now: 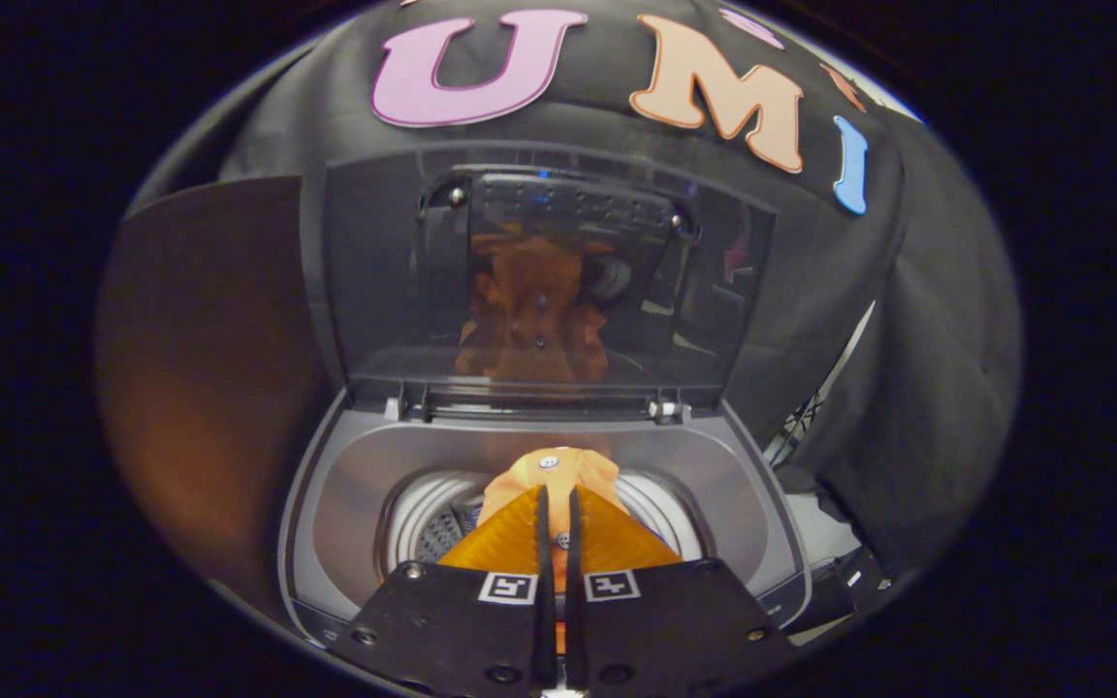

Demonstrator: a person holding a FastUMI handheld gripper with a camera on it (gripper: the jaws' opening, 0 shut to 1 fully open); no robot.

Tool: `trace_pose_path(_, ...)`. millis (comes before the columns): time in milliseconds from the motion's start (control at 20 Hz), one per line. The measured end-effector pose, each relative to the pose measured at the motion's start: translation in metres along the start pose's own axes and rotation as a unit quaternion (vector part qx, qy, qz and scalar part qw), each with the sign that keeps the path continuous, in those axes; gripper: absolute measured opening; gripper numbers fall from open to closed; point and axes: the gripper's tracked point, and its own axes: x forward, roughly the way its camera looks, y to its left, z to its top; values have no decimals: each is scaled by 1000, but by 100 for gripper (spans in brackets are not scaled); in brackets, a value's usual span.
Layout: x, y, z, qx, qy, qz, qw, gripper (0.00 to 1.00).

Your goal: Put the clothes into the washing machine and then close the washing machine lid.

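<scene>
One washing machine [539, 465] is seen against the dark cloth wall [908, 368], its single lid [539, 281] raised upright and its one drum [423, 519] exposed below. One orange garment [551, 475] is pinched between the nearly closed fingers of the gripper [557, 514], bunched just ahead of their tips above the drum's mouth. A dim orange shape on the lid is probably its reflection.

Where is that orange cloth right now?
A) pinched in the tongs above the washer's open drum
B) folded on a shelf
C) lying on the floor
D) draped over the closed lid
A: the tongs are shut on the orange cloth, just over the drum, with the lid raised.
</scene>
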Motion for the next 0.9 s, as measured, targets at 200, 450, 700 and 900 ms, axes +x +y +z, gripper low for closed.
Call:
trace_pose_path(200, 16, 10, -30, -22, 53, 18, 998, 4)
trace_pose_path(450, 24, 8, -54, 39, 74, 29, 996, 18)
trace_pose_path(700, 23, 3, -34, 73, 17, 34, 997, 59)
trace_pose_path(900, 21, 9, -24, 89, -4, 50, 995, 99)
